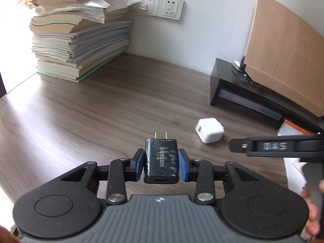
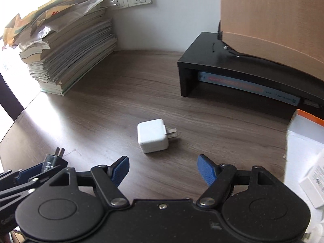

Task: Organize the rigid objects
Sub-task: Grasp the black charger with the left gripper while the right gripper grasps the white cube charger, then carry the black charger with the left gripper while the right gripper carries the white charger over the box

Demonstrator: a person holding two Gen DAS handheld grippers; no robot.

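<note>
The left hand-held gripper (image 1: 161, 163) squeezes the small, hard black plastic charger (image 1: 161, 161). The right hand-held gripper (image 2: 163, 171) is open; at its 12 o'clock sits the light, smooth white cube charger (image 2: 152, 135), best pinched by its flat sides.

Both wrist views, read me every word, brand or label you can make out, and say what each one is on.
"UGREEN": on the black charger held in the left hand-held gripper.
"DAS": on the right hand-held gripper's finger, seen in the left wrist view.
Blue book under the black stand: spine print too blurred to read.
White box at the right edge: label too small to read.
White charger: no text visible.
</note>
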